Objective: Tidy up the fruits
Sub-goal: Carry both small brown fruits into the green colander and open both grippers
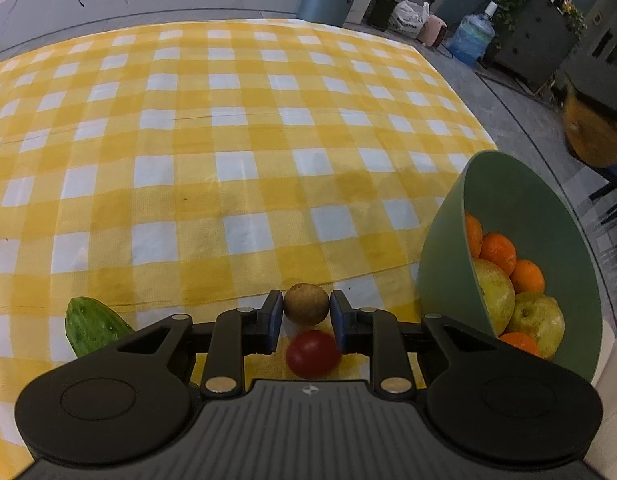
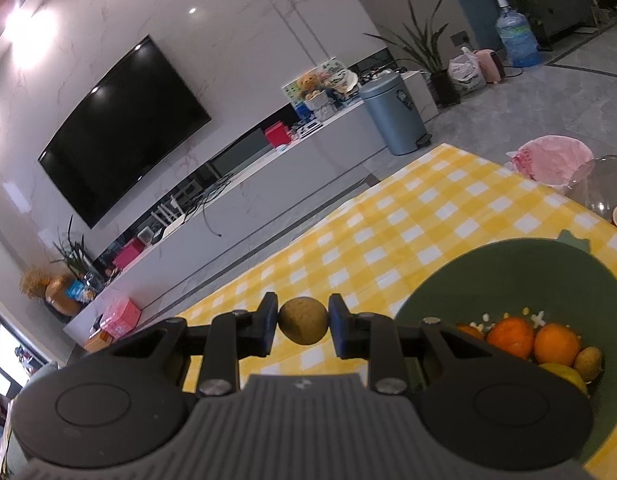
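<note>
In the left wrist view my left gripper (image 1: 306, 312) is shut on a small round brown fruit (image 1: 306, 300) just above the yellow checked cloth (image 1: 236, 128). A red tomato (image 1: 313, 354) lies under the fingers, and a cucumber (image 1: 92, 326) lies to the left. The green bowl (image 1: 440, 256) at the right holds oranges (image 1: 498, 252) and yellow-green pears (image 1: 542, 324). In the right wrist view my right gripper (image 2: 303, 326) is shut on another small brown fruit (image 2: 303, 318), held left of the green bowl (image 2: 548, 276), which holds oranges (image 2: 510, 336) and one more brown fruit (image 2: 588, 362).
The table's far edge runs past a blue-grey bin (image 2: 392, 116) on the floor. A pink-lined bin (image 2: 548, 160) and a clear glass bowl (image 2: 600, 188) sit beyond the green bowl. A TV and a long low cabinet line the wall.
</note>
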Available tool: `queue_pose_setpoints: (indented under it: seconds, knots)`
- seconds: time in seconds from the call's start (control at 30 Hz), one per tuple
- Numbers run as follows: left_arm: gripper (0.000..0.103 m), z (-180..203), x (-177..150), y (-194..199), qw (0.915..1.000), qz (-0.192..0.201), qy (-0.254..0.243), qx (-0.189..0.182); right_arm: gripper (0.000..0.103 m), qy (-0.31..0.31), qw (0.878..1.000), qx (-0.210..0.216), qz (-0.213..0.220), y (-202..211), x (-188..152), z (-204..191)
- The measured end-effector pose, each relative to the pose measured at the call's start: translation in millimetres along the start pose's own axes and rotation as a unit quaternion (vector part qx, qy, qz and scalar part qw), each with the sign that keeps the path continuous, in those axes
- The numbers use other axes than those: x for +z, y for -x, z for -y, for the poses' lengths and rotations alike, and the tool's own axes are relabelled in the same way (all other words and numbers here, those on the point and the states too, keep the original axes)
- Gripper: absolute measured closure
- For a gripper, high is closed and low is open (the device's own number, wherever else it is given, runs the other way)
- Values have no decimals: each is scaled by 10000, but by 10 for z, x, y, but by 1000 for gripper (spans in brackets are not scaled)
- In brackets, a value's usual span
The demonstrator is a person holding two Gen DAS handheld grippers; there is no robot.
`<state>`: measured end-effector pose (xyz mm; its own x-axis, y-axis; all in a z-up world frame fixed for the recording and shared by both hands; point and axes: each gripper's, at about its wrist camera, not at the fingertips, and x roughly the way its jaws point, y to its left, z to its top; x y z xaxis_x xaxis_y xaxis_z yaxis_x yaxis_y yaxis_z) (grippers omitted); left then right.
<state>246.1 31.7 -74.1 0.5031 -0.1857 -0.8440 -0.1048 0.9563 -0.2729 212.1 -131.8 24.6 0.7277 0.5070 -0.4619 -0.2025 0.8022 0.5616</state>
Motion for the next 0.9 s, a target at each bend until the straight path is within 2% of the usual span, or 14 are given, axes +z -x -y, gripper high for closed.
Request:
queue_pose_setpoints:
  seconds: [0.13,0.33,0.57,0.7,0.77,0.9]
  knots:
    - [75,12,-26,38,9999,164,-5,-51,79,-145,9998,-118,122,101,76,170]
    - [75,46,-27,241,9982,573,86,-182,79,-762,9943,-695,253,236,158,544]
    - [75,178,17,542,9936,985,-6,-552,79,-626,9874,-1451,58,113,97,677]
    - [75,219,48,676,9898,1173,79,-808,79,-875,9874,-1307,-152,-36,61,797]
    - [75,235,66,721,9882,1188,116,-960,79,-963,9847,-1415,-342,-189,32,853]
    - [75,342,93,773,9876,1210,-39,-996,78,-1065,9810,-1490,-645,-384,-12,917]
